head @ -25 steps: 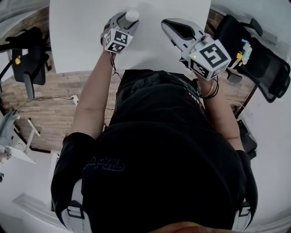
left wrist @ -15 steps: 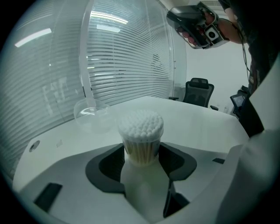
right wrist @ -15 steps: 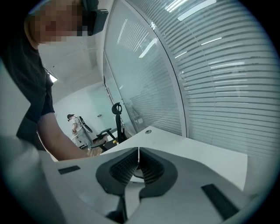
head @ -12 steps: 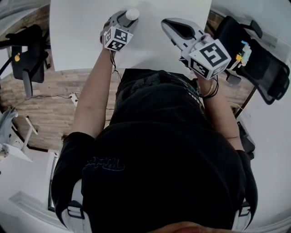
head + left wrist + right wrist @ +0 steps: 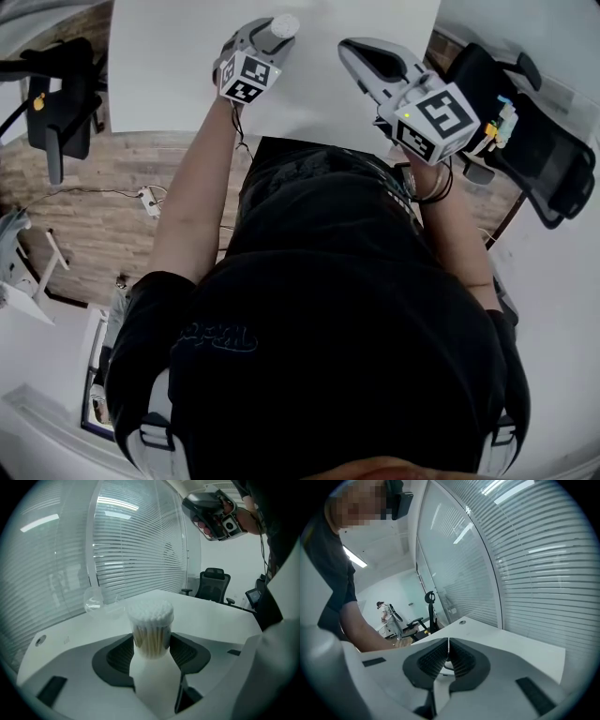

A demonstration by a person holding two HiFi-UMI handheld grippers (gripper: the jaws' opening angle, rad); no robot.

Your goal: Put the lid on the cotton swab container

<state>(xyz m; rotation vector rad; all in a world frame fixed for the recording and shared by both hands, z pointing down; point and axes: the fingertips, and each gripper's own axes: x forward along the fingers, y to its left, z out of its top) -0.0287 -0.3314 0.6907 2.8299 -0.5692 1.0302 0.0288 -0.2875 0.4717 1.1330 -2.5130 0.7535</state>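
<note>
Left gripper is clamped on the cotton swab container, which stands upright between its pads at the centre of the left gripper view, swab tips showing at the open top. Behind it, at middle left, the clear lid rests on the white table. The right gripper has its jaws pressed together. Slatted blinds behind glass fill the upper left. A black office chair stands at right beyond the table. Wooden floor shows at the head view's left.
</note>
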